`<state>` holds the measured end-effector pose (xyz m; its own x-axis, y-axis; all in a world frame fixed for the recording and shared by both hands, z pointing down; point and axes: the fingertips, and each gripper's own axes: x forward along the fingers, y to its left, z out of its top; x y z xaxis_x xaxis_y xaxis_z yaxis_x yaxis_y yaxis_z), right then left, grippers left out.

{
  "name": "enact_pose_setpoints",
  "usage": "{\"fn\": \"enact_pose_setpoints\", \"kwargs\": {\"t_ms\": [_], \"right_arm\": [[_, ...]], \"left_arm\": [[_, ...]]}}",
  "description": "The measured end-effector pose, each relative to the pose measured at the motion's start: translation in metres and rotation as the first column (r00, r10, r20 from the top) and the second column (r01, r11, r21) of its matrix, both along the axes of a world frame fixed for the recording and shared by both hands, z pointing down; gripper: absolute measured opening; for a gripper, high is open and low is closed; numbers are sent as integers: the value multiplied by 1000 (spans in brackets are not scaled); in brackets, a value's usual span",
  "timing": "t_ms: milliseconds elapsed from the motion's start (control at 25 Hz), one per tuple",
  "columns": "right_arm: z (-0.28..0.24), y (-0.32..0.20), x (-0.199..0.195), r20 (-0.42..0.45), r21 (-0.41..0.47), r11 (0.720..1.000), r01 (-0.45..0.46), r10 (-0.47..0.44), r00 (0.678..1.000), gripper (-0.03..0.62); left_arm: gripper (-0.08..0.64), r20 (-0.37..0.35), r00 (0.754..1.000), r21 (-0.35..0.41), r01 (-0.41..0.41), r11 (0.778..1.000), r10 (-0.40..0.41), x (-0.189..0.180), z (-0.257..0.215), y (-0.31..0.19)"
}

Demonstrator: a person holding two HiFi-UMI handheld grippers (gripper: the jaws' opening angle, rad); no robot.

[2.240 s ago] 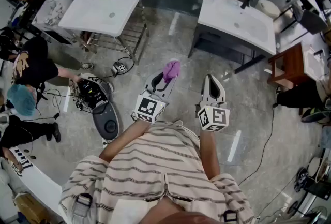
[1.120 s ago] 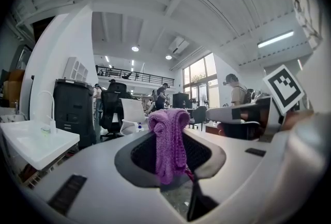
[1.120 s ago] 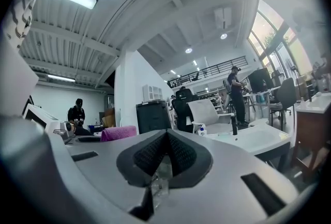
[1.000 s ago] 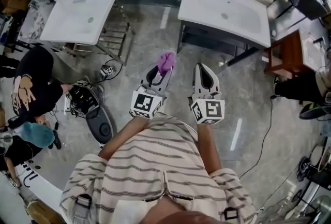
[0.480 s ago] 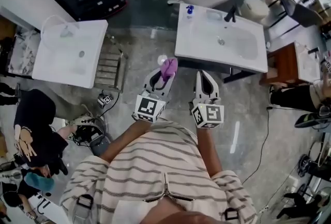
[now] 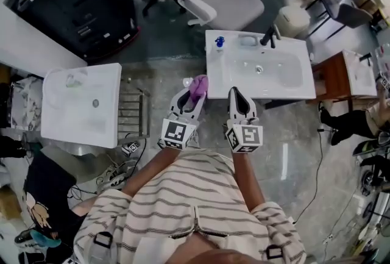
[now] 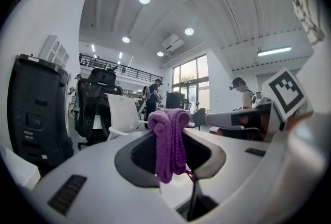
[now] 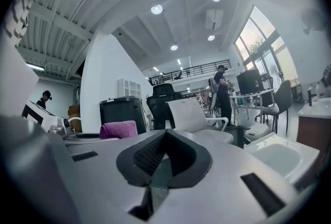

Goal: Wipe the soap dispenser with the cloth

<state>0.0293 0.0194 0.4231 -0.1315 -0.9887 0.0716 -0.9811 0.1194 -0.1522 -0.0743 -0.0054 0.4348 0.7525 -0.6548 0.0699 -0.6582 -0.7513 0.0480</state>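
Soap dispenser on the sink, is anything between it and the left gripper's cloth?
Nothing visible does. The cloth in the left gripper is at the sink's near left edge; the soap dispenser stands at its far left corner, only bare countertop between. The faucet is further right.

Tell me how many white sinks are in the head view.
2. One sink is right of centre, a blue-topped bottle on its far-left corner; the other sink is at the left edge. Others may be out of frame.
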Motion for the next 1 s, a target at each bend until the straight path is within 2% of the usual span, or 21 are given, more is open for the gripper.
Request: {"fn": "enact_pose_setpoints", "kwargs": {"t_ms": [200, 520, 760, 1000], "right_arm": [[6, -37, 1, -7, -16, 1000, -26, 26, 1000, 9], [17, -59, 1, -29, -59, 998, -36, 34, 999, 9], [24, -72, 11, -26, -100, 995, -23, 21, 999, 9], [40, -100, 22, -4, -96, 995, 9, -10, 1000, 9]], "left_arm": [[112, -3, 1000, -6, -30, 1000, 30, 3, 4, -38], [112, -17, 999, -45, -43, 998, 42, 8, 16, -65], [112, -27, 999, -78, -34, 996, 32, 16, 22, -79], [112, -18, 1000, -83, -8, 996, 6, 25, 35, -100]]}}
